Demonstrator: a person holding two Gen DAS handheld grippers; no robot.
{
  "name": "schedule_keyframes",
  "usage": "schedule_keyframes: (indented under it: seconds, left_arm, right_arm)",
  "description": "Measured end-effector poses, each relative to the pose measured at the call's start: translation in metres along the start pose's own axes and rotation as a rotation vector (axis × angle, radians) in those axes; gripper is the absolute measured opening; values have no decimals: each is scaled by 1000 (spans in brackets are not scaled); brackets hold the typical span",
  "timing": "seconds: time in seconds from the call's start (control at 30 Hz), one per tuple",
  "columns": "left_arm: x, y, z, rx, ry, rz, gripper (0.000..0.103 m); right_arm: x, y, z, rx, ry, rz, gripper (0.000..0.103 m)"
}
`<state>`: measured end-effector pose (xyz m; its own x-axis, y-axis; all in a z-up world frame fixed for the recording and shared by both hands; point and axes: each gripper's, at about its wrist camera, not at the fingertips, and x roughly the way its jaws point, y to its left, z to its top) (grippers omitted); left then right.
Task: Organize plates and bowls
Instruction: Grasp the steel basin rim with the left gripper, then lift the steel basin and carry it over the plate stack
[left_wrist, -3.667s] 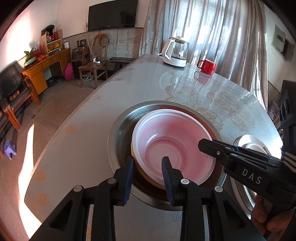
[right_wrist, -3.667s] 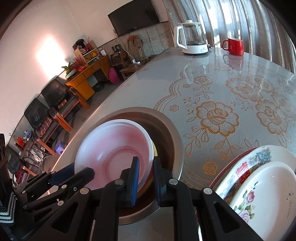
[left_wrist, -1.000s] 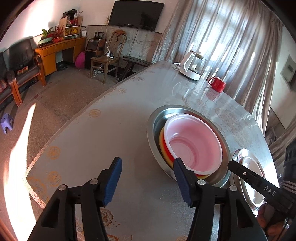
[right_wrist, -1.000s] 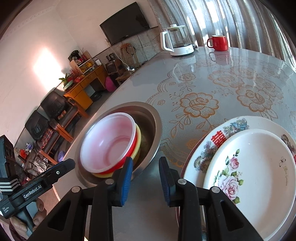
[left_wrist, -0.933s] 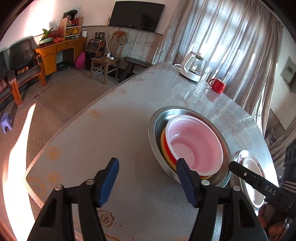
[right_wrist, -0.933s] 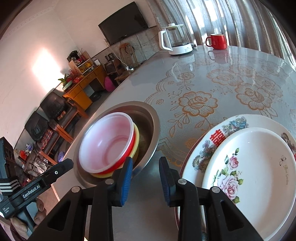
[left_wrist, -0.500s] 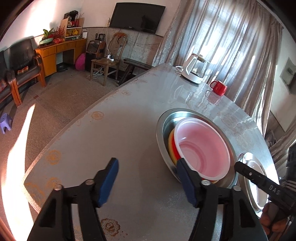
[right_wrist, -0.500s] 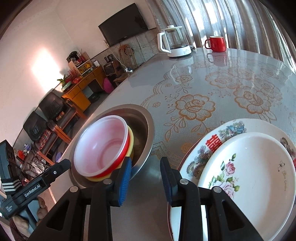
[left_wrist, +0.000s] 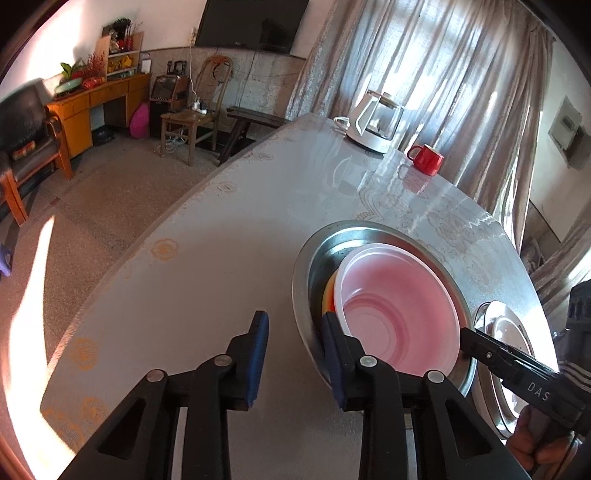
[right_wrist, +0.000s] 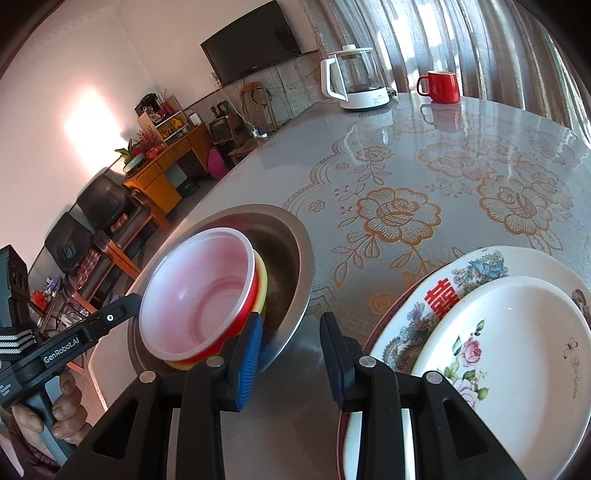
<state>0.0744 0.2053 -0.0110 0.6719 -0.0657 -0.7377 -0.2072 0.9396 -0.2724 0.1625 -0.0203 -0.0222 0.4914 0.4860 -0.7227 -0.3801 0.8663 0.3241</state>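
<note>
The left hand-held gripper (left_wrist: 293, 354) hangs over the bench (left_wrist: 207, 288) with its jaws closing and nothing between them; its blue pads (left_wrist: 258, 354) frame only bare bench surface, and the right-side pad sits just in front of the rim of the steel basin (left_wrist: 306, 266) without visibly pinching it. The right hand-held gripper (right_wrist: 290, 356) has its jaws narrowly parted, also empty, with only bench top showing between them; its left pad stands in front of the basin's near edge, though whether it touches cannot be told. Ahead and left of the right hand-held gripper, the basin holds a stack of nested bowls: a translucent pink bowl (right_wrist: 195, 295) on top, then a red one and a yellow one beneath. To the right of the right hand-held gripper lie two stacked plates, a white rose-patterned plate (right_wrist: 517, 350) on a larger flowered plate (right_wrist: 476, 273). The larger plate carries a red double-happiness character, and the white plate has small script reading "Rose Garden". The left hand-held gripper's body, seen from the right wrist view, reads "GenRobot.AI"; the right one's body, seen from the left wrist view, shows "DAS". Far ahead of both stand a glass kettle (right_wrist: 354, 79) and a red mug (right_wrist: 441, 86).
</note>
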Motion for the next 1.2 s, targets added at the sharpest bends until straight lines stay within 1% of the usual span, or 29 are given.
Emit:
schedule_keyframes:
  seconds: [0.13, 0.23, 0.27, 0.3, 0.4, 0.47, 0.57, 0.63, 0.73, 0.83, 0.9, 0.97, 1.07, 1.2]
  left_arm:
    - [11, 0, 7, 0, 15, -6, 28]
    - [13, 3, 7, -22, 22, -47, 24]
    - [13, 4, 6, -22, 18, -56, 24]
    - [12, 5, 5, -18, 12, -61, 24]
    - [9, 5, 4, -8, 4, -87, 20]
    - [7, 4, 2, -5, 2, -135, 21]
    - [7, 1, 2, 5, -6, -122, 21]
    - [7, 3, 4, -8, -2, -128, 21]
    - [10, 6, 8, -30, -1, -90, 21]
    - [10, 3, 7, -2, -5, -81, 21]
    - [7, -1, 4, 25, -4, -112, 22]
    - [5, -4, 1, 39, -14, -104, 22]
    - [3, 0, -1, 24, -7, -122, 22]
    - [-1, 0, -7, 30, -10, -130, 22]
  right_arm:
    - [8, -1, 4, 9, 23, 3, 32]
    - [9, -1, 5, 15, 23, 0, 32]
    - [10, -2, 5, 13, 20, 4, 31]
    - [9, -1, 4, 10, 18, 11, 27]
    - [8, 2, 4, -12, 11, 16, 20]
    - [8, 4, 3, -23, 8, 9, 19]
    - [9, 2, 5, -16, 18, 21, 19]
    - [10, 0, 6, -7, 26, 31, 19]
    - [12, 0, 7, 8, 35, 37, 20]
    - [12, 3, 6, -8, 32, 24, 20]
    - [11, 5, 6, -18, 29, 20, 20]
    - [13, 4, 5, -11, 33, 21, 20]
    - [12, 4, 4, -14, 32, 21, 20]
    - [10, 3, 1, -14, 37, 24, 20]
